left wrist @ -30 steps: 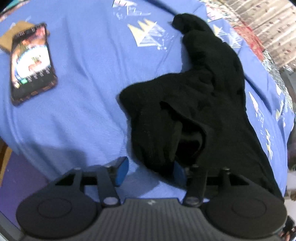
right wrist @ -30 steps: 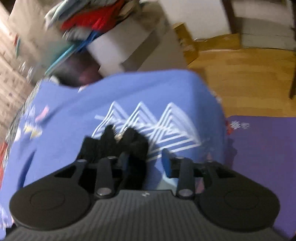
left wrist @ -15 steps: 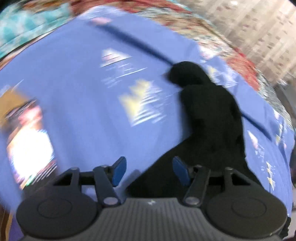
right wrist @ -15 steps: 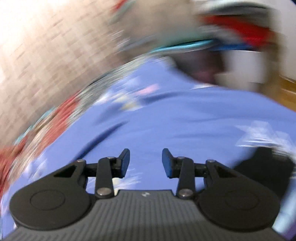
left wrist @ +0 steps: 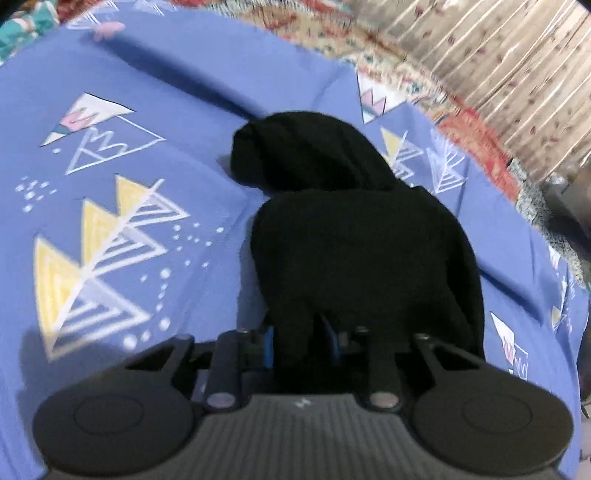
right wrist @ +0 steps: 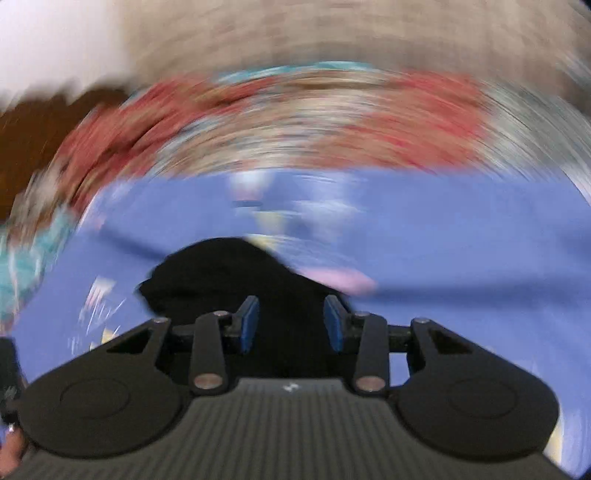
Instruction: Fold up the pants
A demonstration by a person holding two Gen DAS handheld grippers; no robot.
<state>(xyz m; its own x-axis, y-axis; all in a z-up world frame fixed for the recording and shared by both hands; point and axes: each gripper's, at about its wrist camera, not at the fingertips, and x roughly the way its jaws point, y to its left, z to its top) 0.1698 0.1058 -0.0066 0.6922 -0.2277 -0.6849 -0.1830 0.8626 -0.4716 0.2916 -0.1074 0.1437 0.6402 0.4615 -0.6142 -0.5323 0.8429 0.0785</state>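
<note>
Black pants (left wrist: pixel 354 251) lie in a long bunched heap on the blue patterned bedsheet (left wrist: pixel 155 110). In the left wrist view my left gripper (left wrist: pixel 301 347) is at the near end of the heap. Its jaws are closing, and a fold of the black cloth fills the narrow gap between the blue pads (left wrist: pixel 269 347). The right wrist view is badly smeared. There my right gripper (right wrist: pixel 291 325) hangs over one end of the pants (right wrist: pixel 221 273), its jaws opening. Black cloth shows behind the gap, and the pads (right wrist: pixel 248 325) stand apart from it.
A red and cream patterned blanket (left wrist: pixel 424 81) borders the sheet's far edge, with a pale curtain (left wrist: pixel 509 59) behind it. Blue sheet stretches to the left of the pants. A small pink patch (left wrist: pixel 109 29) lies at the far left.
My left gripper moved forward over the pants and narrowed onto a fold of cloth; the phone left its view. My right gripper swung away from the bed's end and rolled round to face the pants.
</note>
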